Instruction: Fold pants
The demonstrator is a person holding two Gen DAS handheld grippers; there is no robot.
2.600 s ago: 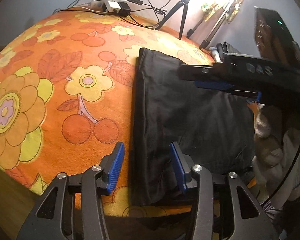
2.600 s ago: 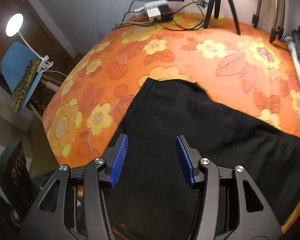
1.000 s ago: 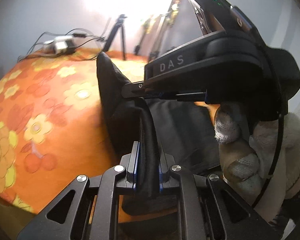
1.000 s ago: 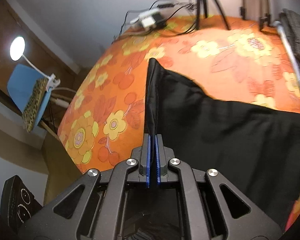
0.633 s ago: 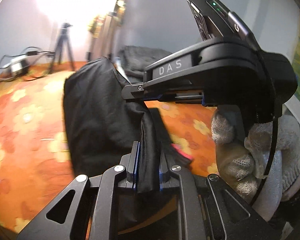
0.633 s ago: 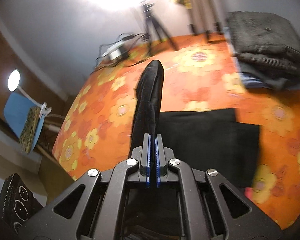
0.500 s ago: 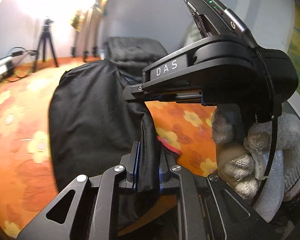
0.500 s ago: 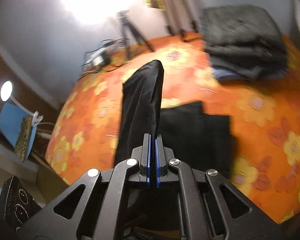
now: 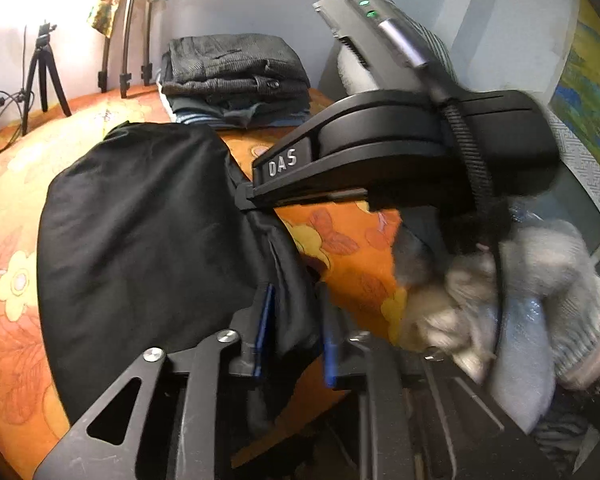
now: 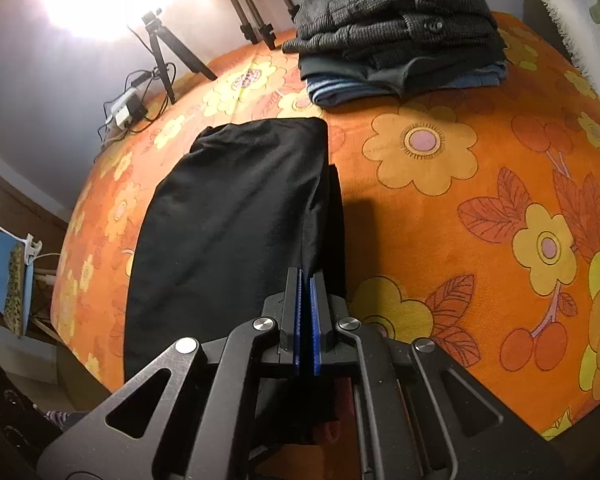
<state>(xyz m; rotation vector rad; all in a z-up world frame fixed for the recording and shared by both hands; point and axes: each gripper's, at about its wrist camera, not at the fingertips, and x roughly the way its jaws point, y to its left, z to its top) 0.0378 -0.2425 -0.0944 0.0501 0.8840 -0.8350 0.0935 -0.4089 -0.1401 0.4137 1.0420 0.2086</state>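
Now the right gripper [image 10: 305, 312] stays clamped on the black pants [image 10: 228, 216], laying the folded half flat near the tablecloth's [image 10: 459, 208] front edge. Left gripper [image 9: 296, 332] jaws have just been opening, cloth still between them, seemingly releasing the finished fold.

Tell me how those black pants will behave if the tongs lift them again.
The black pants look thin and floppy: they drape and crease where the right tongs pinch the edge. Probably light; one pinched edge carries a whole fold. The left tongs have just been opening, so that fabric may slide free.
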